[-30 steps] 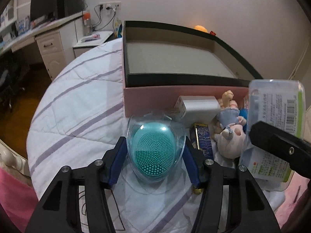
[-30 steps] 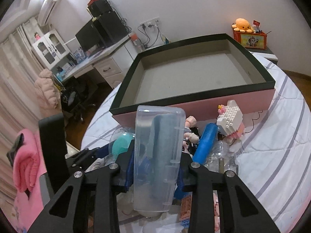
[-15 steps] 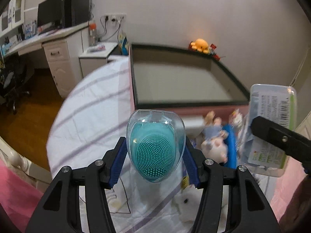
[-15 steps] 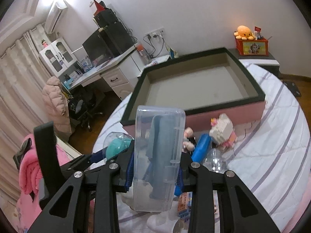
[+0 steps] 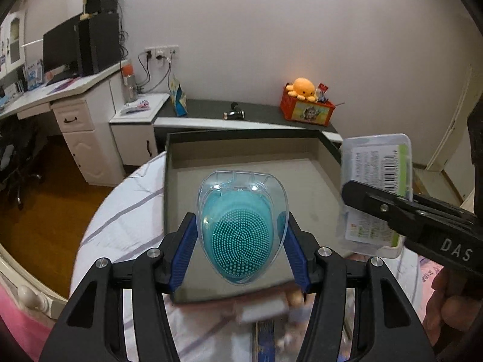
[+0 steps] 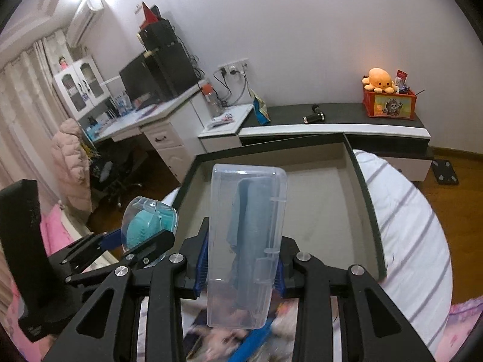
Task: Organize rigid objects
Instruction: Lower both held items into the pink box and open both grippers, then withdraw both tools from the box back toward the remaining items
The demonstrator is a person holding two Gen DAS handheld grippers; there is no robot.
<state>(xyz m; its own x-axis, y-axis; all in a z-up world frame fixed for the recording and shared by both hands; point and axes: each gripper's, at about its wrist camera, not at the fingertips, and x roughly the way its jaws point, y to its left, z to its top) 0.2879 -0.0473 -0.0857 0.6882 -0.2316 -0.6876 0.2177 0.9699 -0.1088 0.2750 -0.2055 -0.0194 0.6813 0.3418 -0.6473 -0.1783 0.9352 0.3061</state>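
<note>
My left gripper (image 5: 240, 241) is shut on a teal silicone brush in a clear egg-shaped case (image 5: 241, 226), held up over the near part of an open box (image 5: 302, 181) with dark rim and pale floor. My right gripper (image 6: 243, 259) is shut on a clear plastic case (image 6: 247, 241) with a blue item inside, also raised above the box (image 6: 326, 205). In the left wrist view the clear case (image 5: 377, 187) shows its label side at the right. In the right wrist view the teal brush (image 6: 148, 223) and left gripper appear at the left. The box holds nothing.
The box sits on a white bed with purple stripes (image 6: 416, 229). Blurred toys and small items (image 5: 271, 316) lie on the bed below the grippers. A low dark shelf (image 5: 256, 117) with an orange plush, a desk (image 5: 60, 96) and a chair stand behind.
Both grippers have risen and moved forward with their loads, from above the pile of toys in front of the box to over the box's near edge.
</note>
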